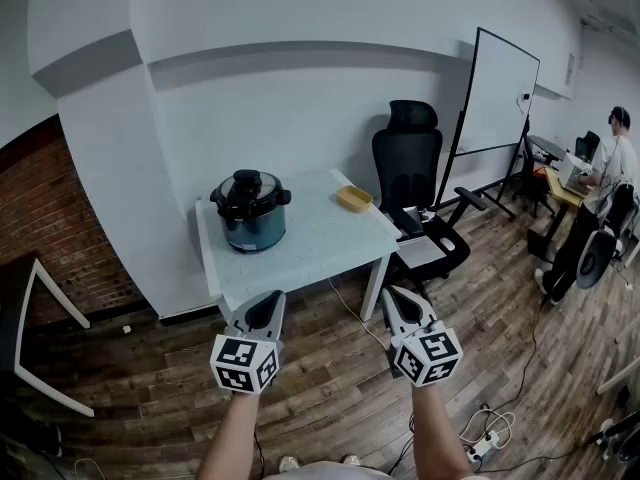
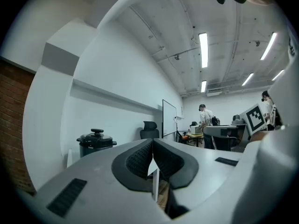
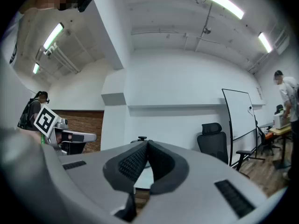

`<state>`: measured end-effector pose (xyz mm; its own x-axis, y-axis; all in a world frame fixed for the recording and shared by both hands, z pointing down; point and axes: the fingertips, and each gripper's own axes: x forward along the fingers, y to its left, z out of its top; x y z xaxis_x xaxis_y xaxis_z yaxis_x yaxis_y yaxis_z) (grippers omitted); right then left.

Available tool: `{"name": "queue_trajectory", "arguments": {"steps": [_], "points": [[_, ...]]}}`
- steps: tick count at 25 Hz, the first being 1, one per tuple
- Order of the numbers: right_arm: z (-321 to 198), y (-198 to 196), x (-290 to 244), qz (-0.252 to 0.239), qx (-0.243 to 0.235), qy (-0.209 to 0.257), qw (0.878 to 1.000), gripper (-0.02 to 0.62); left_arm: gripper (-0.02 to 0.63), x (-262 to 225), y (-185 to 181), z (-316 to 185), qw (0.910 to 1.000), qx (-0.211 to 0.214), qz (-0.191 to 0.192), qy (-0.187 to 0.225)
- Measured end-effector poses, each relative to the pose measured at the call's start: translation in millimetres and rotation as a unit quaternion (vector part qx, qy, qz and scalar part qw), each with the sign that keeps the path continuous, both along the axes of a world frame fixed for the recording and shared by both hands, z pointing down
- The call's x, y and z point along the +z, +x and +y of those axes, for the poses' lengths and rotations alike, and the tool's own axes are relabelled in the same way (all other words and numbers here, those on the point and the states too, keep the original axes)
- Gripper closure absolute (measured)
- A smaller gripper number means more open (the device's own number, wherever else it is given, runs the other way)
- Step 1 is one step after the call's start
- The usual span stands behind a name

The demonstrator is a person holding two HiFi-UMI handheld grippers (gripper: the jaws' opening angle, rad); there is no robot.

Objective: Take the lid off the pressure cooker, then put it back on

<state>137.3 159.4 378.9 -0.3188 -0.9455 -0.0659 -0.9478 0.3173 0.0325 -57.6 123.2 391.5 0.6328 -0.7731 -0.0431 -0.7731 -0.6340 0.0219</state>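
White worktop (image 1: 310,250) against the wall; whiteboard (image 1: 505,88) and black chair (image 1: 408,163) off to its right. On the worktop's back left, cooker (image 1: 250,220) with lid (image 1: 246,188) on, well apart from a small yellow dish (image 1: 354,199) at the back right. Low before the front edge, short of the worktop, left gripper (image 1: 268,300) and right gripper (image 1: 395,296), touching nothing. Fingers (image 2: 138,160) of the left pressed together, empty; same on the right.

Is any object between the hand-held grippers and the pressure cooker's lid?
Nothing visible. Both the left hand-held gripper and the right hand-held gripper hang short of the table; only bare tabletop lies before the pressure cooker and its lid. The yellow dish sits off to the right.
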Motion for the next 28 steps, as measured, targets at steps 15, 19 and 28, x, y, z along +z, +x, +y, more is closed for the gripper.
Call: {"name": "queue_trajectory", "arguments": {"steps": [15, 19, 28], "points": [[2, -2, 1, 0.015, -0.007, -0.006, 1.0, 0.595, 0.592, -1, 4, 5, 1.0, 0.006, 0.0, 0.002], [3, -3, 1, 0.02, -0.005, -0.005, 1.0, 0.594, 0.592, -2, 2, 5, 1.0, 0.007, 0.002, 0.003], [4, -8, 0, 0.03, -0.01, -0.001, 1.0, 0.32, 0.592, 1, 3, 9, 0.9999, 0.01, -0.001, 0.001]]}}
